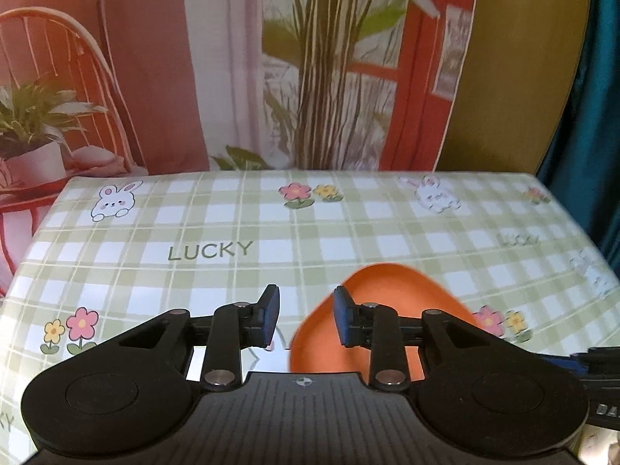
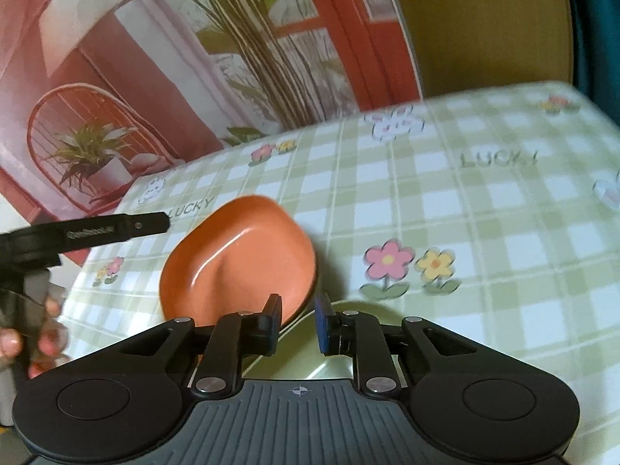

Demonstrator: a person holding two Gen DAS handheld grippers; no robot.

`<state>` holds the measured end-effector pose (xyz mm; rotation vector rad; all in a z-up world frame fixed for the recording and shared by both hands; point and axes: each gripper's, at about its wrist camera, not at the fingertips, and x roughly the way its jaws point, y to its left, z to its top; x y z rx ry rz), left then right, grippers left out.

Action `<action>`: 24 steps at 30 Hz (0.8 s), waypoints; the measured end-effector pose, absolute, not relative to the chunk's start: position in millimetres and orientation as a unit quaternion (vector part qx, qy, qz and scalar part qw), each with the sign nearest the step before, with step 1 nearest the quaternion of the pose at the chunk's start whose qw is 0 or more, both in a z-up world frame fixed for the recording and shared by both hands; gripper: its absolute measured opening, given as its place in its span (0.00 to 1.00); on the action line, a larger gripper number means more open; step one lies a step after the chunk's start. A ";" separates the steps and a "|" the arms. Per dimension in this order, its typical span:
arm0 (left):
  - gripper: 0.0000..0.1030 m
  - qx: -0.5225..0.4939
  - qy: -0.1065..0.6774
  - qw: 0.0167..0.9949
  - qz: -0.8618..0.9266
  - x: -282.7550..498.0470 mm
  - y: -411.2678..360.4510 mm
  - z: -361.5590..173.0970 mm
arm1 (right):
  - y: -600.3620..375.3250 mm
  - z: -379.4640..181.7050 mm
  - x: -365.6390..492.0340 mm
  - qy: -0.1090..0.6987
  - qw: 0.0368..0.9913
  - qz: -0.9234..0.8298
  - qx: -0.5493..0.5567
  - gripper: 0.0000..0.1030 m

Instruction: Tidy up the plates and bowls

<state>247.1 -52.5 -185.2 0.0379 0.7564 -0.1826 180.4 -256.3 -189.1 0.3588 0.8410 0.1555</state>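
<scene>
An orange dish [image 2: 240,259] with a rounded, irregular rim sits on the checked tablecloth [image 2: 484,232], its near edge over a pale green plate [image 2: 333,364]. My right gripper [image 2: 297,323] is open by a narrow gap; the rims of both dishes show between its pads, and the pads are not pressing on them. In the left wrist view the orange dish [image 1: 387,294] lies below and right of my left gripper [image 1: 308,319], which is open with nothing held. A finger [image 2: 147,224] of the left gripper reaches in from the left, held by a hand [image 2: 23,343].
The tablecloth [image 1: 193,271] has rabbits, flowers and the word LUCKY printed on it. Behind the table's far edge hangs a printed backdrop [image 1: 329,77] with a plant and a chair. A dark teal curtain [image 1: 596,116] is at the right. Part of the right gripper [image 1: 598,364] shows at the lower right.
</scene>
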 end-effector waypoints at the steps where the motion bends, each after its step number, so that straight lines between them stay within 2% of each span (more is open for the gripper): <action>1: 0.31 0.016 0.366 0.926 -0.089 243.3 -55.0 -182.9 | -258.9 -186.2 179.3 0.400 0.898 0.074 0.164 0.18; 8: 0.36 0.003 0.353 0.932 -0.085 214.5 -78.2 -167.7 | -278.8 -174.9 175.8 0.375 0.916 0.070 0.123 0.18; 24: 0.36 -0.014 0.368 0.928 -0.049 175.2 -110.3 -165.9 | -306.4 -179.3 181.0 0.368 0.923 0.075 0.083 0.18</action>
